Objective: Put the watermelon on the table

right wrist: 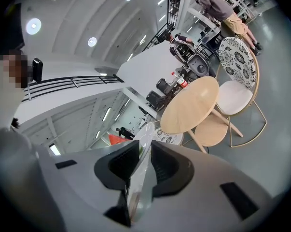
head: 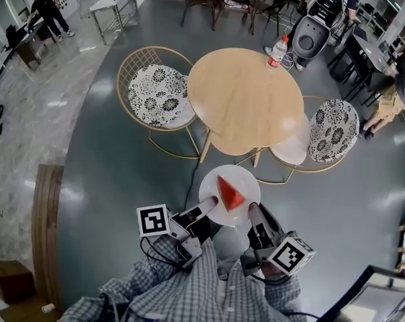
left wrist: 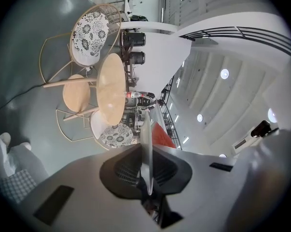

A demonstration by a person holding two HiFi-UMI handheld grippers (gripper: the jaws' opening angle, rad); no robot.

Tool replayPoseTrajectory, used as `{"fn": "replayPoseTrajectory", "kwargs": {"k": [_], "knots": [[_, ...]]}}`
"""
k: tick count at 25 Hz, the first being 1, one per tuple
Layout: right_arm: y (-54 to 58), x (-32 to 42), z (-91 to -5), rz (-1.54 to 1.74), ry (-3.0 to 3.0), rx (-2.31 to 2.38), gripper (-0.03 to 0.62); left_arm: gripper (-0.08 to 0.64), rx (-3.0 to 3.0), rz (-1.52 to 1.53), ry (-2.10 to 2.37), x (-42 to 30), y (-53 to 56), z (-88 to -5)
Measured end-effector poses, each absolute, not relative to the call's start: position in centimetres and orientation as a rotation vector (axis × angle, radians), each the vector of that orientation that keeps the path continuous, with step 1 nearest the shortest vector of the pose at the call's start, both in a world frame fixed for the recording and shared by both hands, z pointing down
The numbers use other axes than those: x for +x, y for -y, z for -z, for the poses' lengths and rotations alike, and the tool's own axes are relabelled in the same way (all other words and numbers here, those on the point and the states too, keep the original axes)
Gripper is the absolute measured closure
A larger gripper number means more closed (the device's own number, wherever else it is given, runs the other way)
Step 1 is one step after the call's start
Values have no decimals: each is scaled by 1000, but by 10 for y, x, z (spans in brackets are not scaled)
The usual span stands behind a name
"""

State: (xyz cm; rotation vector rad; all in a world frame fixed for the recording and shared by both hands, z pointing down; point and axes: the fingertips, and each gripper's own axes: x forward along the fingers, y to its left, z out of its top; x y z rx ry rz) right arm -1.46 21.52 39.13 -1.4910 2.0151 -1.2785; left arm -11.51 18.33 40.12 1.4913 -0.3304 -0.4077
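The carrying step is judged to be in hand: the load is held short of the table and nothing is set down yet. One round wooden table (head: 246, 99) is seen ahead of both grippers, well apart from them. For the next move the load would have to be brought forward over its top, kept level, lowered and released. Two chairs with patterned cushions (head: 155, 96) are counted beside it. One white plate (head: 214, 194) is held between the grippers: the left gripper (head: 207, 211) is clamped narrowly on one rim, and the right gripper (head: 253, 210) is closed on the opposite rim. One watermelon slice (head: 230, 192) lies on the plate, just ahead of the jaws. One bottle (head: 277, 51) stands at the table's far edge.
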Motion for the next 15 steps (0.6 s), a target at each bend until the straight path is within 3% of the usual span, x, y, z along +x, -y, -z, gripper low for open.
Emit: {"fn": "replayPoseTrajectory", "kwargs": {"k": [15], "knots": [[-197, -19, -394, 1298, -2032, -1527, 509, 534, 1485, 409, 340, -119, -166, -404]]}}
